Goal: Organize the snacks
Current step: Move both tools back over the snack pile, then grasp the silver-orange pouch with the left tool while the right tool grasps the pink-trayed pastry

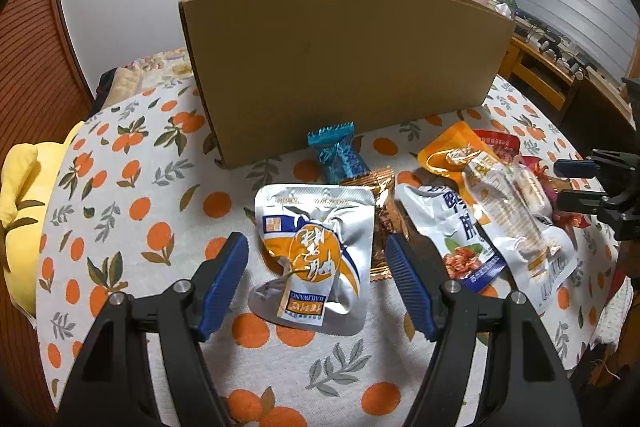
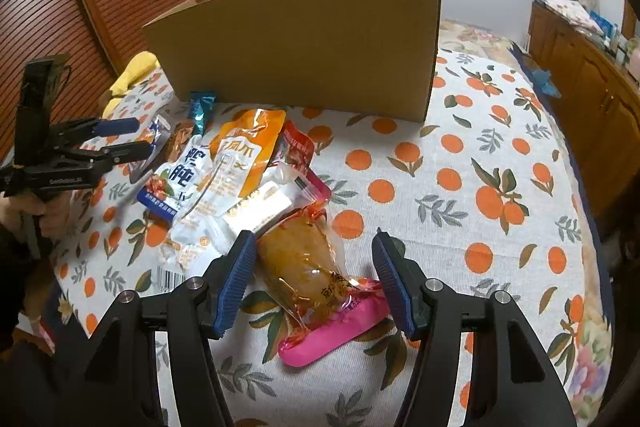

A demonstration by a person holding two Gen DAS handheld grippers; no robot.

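In the left wrist view, the left gripper (image 1: 316,259) fills the bottom of the frame with its blue fingers (image 1: 224,283) spread wide on either side of a silver and orange snack pouch (image 1: 314,259), which lies flat on the orange-print tablecloth (image 1: 132,195) at the centre; whether the pads touch it cannot be told. Just above the pouch sit a teal candy wrapper (image 1: 340,155) and a brown-gold packet (image 1: 380,199), and to the right a loose pile of snack bags (image 1: 492,211) spreads toward the frame's right edge. An open cardboard box (image 1: 344,67) stands upright across the upper middle. In the right wrist view, the right gripper (image 2: 314,275) at the bottom also has its fingers wide apart, straddling a clear orange meat pack (image 2: 308,267) that rests partly on a pink packet (image 2: 340,331). The box (image 2: 304,47) stands at the upper centre there, the pile to its lower left.
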